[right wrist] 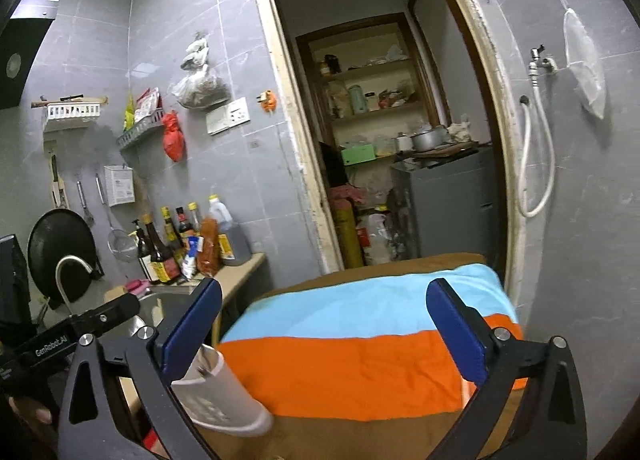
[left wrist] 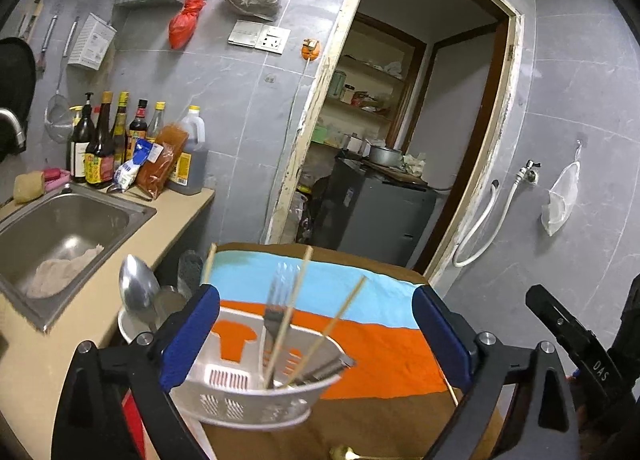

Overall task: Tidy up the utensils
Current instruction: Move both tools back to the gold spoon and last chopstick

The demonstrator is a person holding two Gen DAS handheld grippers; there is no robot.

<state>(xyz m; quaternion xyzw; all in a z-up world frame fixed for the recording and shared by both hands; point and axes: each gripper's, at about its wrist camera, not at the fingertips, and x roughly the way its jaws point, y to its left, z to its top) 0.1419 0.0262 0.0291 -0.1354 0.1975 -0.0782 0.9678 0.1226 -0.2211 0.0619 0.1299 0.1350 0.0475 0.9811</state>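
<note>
A white slotted utensil holder (left wrist: 256, 396) stands on the striped blue, orange and brown cloth (left wrist: 380, 344), between the fingers of my open left gripper (left wrist: 316, 340). In it stand a clear plastic fork (left wrist: 280, 296) and wooden chopsticks (left wrist: 292, 312). A metal spoon (left wrist: 138, 288) stands in a white cup (left wrist: 130, 326) left of it. A gold spoon tip (left wrist: 346, 452) shows at the bottom edge. My right gripper (right wrist: 324, 332) is open and empty above the cloth (right wrist: 360, 364); the holder (right wrist: 224, 396) sits by its left finger.
A steel sink (left wrist: 60, 227) is set in the beige counter (left wrist: 176, 211) on the left, with sauce bottles (left wrist: 104, 147) behind it. A doorway (left wrist: 392, 131) opens ahead onto shelves and a grey cabinet. A white hose (left wrist: 480, 227) hangs on the right wall.
</note>
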